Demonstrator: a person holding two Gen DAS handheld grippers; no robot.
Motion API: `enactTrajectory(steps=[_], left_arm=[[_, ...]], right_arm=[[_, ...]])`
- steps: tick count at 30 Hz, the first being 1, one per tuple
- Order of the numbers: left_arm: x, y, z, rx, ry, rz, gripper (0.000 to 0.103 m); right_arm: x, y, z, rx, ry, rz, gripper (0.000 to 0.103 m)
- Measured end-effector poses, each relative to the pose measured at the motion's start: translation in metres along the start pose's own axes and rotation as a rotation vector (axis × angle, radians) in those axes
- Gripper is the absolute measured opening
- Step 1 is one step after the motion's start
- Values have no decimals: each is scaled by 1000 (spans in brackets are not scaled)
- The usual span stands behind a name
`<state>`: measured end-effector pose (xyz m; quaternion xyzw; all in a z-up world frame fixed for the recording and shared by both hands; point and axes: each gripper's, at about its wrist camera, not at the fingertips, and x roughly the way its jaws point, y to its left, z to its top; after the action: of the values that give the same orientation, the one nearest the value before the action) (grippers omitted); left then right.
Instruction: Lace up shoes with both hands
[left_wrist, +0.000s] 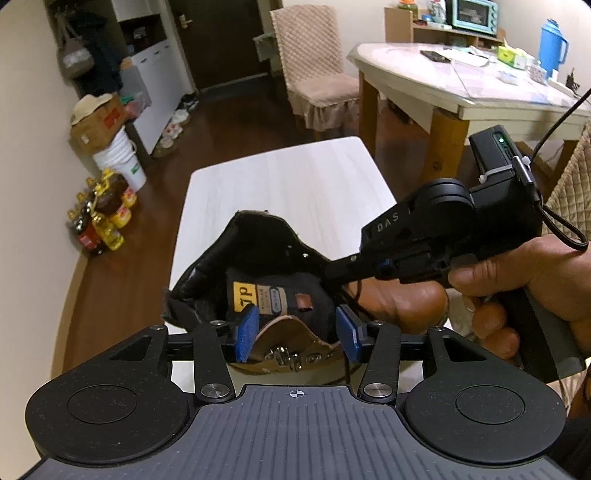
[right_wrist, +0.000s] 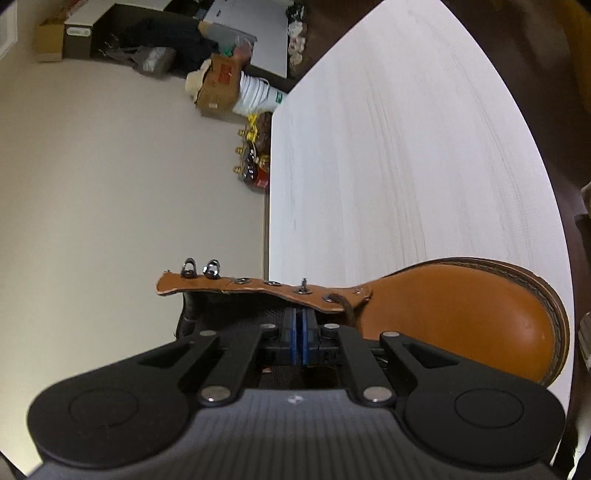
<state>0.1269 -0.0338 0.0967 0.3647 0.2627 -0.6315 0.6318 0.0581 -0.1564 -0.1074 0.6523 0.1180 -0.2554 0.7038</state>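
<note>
A tan leather boot with a black lining lies on the white table. Its eyelet flap carries metal hooks and eyelets. A dark brown lace hangs from the lowest eyelet. My left gripper is open, and its blue pads straddle the flap and the tongue. A hand holds my right gripper, which reaches into the boot's throat. Seen from the right wrist, the right gripper has its pads pressed together just under the flap. Nothing shows clearly between them.
The white table stretches away beyond the boot. On the floor to the left stand several oil bottles, a white bucket and a cardboard box. A covered chair and a dining table stand behind.
</note>
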Motion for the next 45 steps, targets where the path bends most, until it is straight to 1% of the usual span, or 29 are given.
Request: enactTrajectory(steps=[3, 4, 7, 9, 14, 15, 17, 18, 19, 21, 24, 25, 27, 29, 31, 34, 37, 38, 39, 41, 45], left_arm=[[2, -1, 3, 15, 1, -24, 50], [2, -1, 4, 19, 1, -32, 48], [17, -9, 13, 15, 33, -67, 46], [32, -15, 17, 4, 72, -66, 44], [63, -27, 24, -34, 122, -37, 43], [67, -28, 25, -40, 135, -27, 41], [77, -30, 26, -52, 161, -8, 34], [82, -31, 27, -59, 174, 2, 25], [87, -32, 28, -65, 187, 12, 18], [96, -34, 29, -77, 213, 32, 14], [103, -30, 28, -91, 229, 58, 10], [103, -30, 28, -92, 229, 58, 6], [104, -29, 28, -96, 227, 56, 4], [105, -28, 29, -99, 225, 54, 4], [106, -26, 29, -103, 223, 52, 4], [105, -28, 29, -106, 224, 55, 3], [104, -29, 30, -112, 227, 60, 3], [104, -30, 30, -114, 229, 62, 3], [104, -30, 30, -114, 229, 62, 3], [106, -31, 32, -120, 232, 64, 3], [106, -31, 33, -129, 236, 68, 4]], right_arm=[[5, -5, -2, 34, -15, 14, 4], [6, -8, -1, 55, -15, 25, 4], [13, -15, 4, 114, 9, 60, 4], [21, -18, 8, 129, 43, 78, 4], [28, -24, 24, 123, 117, 86, 5], [30, -25, 28, 119, 129, 88, 5], [34, -26, 33, 116, 151, 89, 5], [37, -26, 35, 116, 162, 90, 5], [40, -26, 39, 115, 173, 92, 5], [43, -27, 44, 114, 195, 95, 5], [46, -28, 51, 109, 223, 98, 5], [48, -28, 53, 107, 232, 100, 5], [47, -29, 56, 109, 251, 100, 5], [42, -28, 58, 103, 273, 96, 8], [34, -26, 67, 77, 260, 91, 12], [23, -26, 81, 44, 229, 83, 13], [35, -42, 93, 111, 236, 84, 13], [41, -47, 93, 138, 254, 90, 13], [52, -54, 93, 185, 285, 100, 16], [66, -62, 91, 241, 327, 113, 17], [80, -66, 86, 293, 357, 150, 15]])
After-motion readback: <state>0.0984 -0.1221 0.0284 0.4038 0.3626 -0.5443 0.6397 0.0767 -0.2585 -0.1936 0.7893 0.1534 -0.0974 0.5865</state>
